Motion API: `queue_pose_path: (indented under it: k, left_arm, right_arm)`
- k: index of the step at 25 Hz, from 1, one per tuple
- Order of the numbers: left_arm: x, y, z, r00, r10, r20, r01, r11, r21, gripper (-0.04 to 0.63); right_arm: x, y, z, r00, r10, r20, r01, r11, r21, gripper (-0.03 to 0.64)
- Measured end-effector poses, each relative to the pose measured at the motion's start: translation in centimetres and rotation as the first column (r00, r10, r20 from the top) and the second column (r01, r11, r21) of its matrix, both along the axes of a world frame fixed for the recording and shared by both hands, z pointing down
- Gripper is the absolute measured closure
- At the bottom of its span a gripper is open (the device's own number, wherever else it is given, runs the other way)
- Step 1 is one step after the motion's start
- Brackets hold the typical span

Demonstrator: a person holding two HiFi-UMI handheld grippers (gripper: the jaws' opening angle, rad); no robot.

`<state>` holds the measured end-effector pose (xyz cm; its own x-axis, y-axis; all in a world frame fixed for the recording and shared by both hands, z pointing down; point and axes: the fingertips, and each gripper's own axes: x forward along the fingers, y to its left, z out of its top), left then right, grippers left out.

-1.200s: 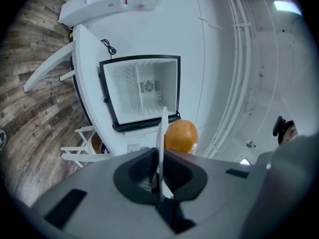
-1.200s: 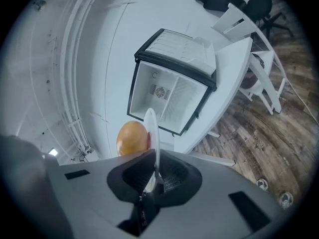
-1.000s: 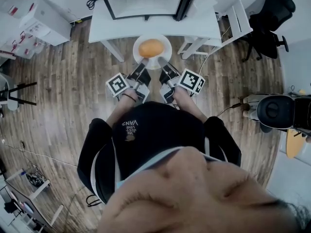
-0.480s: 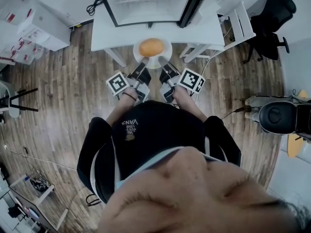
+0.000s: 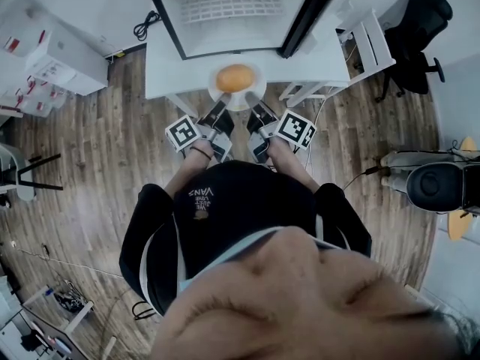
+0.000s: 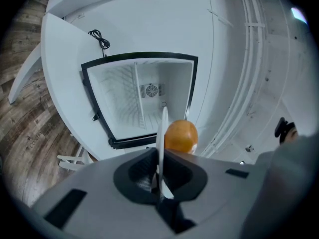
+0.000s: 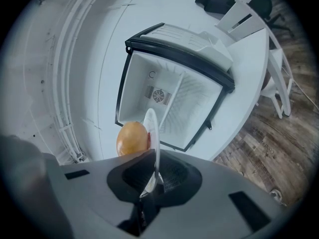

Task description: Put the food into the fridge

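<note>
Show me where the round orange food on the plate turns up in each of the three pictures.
Head view: the round orange food is upper middle, on the white plate, just below the open fridge.
Left gripper view: lower middle, right of the plate's thin edge.
Right gripper view: lower left of middle, left of the plate's edge.
Shared landmark: the open fridge, behind the food in both gripper views.

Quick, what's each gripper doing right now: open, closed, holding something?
Left gripper: closed on the rim of the white plate, which carries an orange round food.
Right gripper: closed on the same plate's rim.
</note>
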<state>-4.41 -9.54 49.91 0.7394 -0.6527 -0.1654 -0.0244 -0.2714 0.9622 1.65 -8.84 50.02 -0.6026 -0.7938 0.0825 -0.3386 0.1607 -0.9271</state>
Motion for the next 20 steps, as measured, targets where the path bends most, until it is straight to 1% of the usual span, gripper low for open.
queue_pose_path:
  k: [4,9,20]
  left_arm:
    - [-0.6,-1.4,0.3,1.0,0.023,0.005,-0.023,1.0,-0.006,0.566]
    - [-1.0,-2.7,0.6,0.999,0.053,-0.004,-0.053,0.998,-0.03,0.566]
    - [-1.3,-5.0,0.3,0.998,0.059,-0.014,-0.059,0.998,-0.029,0.566]
  right_arm:
    - [-0.6,-1.3,0.2,1.0,0.02,-0.003,-0.02,1.0,-0.006,0.588]
    - [-1.0,-2.4,0.4,0.999,0.052,0.004,-0.051,0.999,-0.011,0.588]
    - [-1.2,-4.6,0.1,0.998,0.065,0.001,-0.065,0.998,-0.007,0.588]
